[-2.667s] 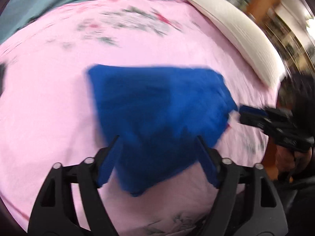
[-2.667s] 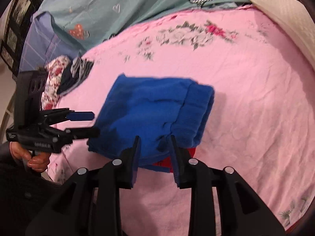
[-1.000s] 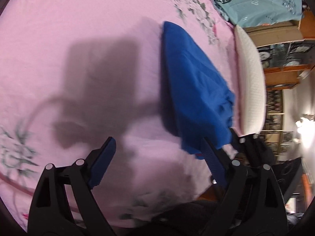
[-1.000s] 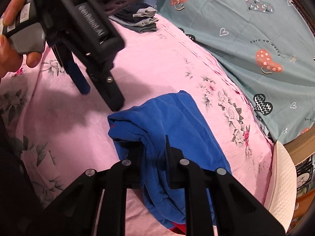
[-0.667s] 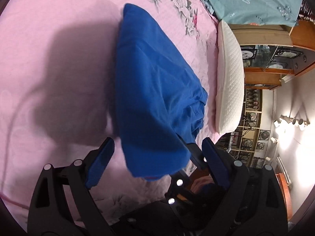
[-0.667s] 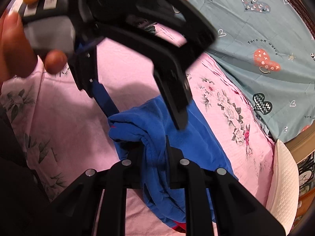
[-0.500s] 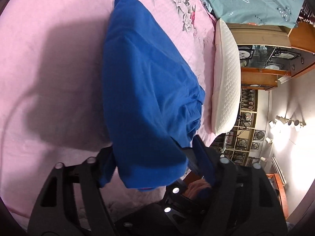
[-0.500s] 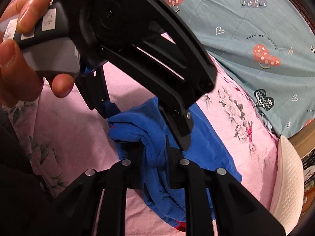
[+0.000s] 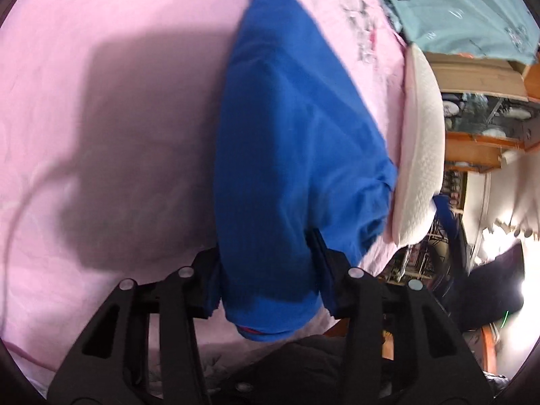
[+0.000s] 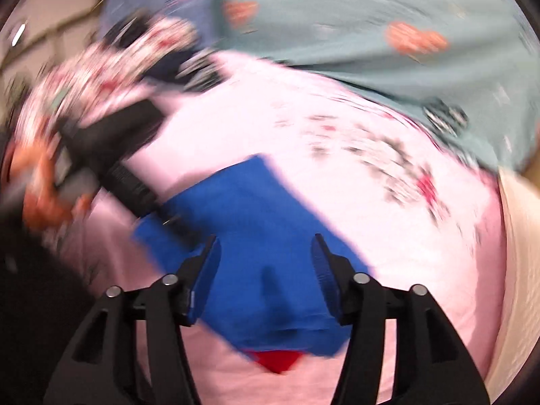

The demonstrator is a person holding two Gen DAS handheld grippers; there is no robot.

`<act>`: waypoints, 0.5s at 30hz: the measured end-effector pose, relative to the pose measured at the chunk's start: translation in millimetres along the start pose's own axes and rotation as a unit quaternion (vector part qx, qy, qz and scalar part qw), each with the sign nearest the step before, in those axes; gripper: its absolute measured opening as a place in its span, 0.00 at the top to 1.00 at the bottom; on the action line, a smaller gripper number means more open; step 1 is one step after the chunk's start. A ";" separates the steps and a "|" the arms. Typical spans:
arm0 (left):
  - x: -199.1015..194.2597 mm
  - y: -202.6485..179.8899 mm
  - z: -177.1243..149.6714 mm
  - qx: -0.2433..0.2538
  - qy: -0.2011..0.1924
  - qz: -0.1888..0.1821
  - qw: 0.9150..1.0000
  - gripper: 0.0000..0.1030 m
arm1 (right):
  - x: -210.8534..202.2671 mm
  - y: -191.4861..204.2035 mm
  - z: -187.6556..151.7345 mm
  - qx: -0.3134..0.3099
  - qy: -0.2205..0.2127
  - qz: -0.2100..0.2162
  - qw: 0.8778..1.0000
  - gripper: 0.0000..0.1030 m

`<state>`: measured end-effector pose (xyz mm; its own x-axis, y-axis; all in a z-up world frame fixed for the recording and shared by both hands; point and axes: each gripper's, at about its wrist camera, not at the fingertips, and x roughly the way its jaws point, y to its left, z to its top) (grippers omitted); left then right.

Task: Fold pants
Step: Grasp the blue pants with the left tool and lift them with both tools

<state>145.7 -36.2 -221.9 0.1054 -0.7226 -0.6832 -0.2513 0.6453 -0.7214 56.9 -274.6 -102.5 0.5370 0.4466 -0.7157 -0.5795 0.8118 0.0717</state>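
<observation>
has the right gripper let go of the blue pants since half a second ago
Yes. The right gripper has opened and backed off; its jaws now stand apart over the blue pants, which lie on the pink sheet.

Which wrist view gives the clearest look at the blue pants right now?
The left wrist view: the blue pants show sharply, running from between the left gripper fingers up the pink sheet. The right wrist view is motion-blurred, showing them as a flat smeared patch.

Black plastic claw [image 9: 266, 270] arms, silver screws, blue finger pads [image 10: 206, 276]
</observation>
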 end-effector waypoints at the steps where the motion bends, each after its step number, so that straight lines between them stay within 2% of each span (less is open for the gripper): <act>1: 1.1 0.4 0.3 -0.005 -0.002 -0.001 1.000 0.55 | 6.7 -21.0 1.6 0.030 0.006 0.000 1.000 0.40; 5: 2.4 -6.2 1.8 -0.006 -0.013 0.017 1.000 0.55 | 48.9 -82.4 -11.6 0.127 0.065 0.044 0.989 0.40; 7: 1.2 -4.8 1.5 -0.010 -0.015 0.023 1.000 0.55 | 66.6 -96.9 -17.7 0.148 0.093 0.063 0.983 0.40; 8: 1.9 -5.4 2.3 -0.013 -0.017 0.027 0.999 0.54 | 77.1 -105.1 -21.7 0.165 0.107 0.089 0.976 0.40; 12: 6.1 -5.5 5.1 -0.028 -0.019 0.041 0.999 0.51 | 96.8 -111.6 -31.8 0.217 0.136 0.180 0.950 0.40; 15: 9.8 -6.3 7.3 -0.036 -0.018 0.049 0.998 0.50 | 110.1 -110.6 -35.6 0.226 0.157 0.213 0.937 0.40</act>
<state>155.4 -45.5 -224.9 0.1121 -0.6470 -0.7542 -0.3310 0.6913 -0.6423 158.3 -328.6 -214.0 0.0674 0.6918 -0.7189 -0.3425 0.6928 0.6346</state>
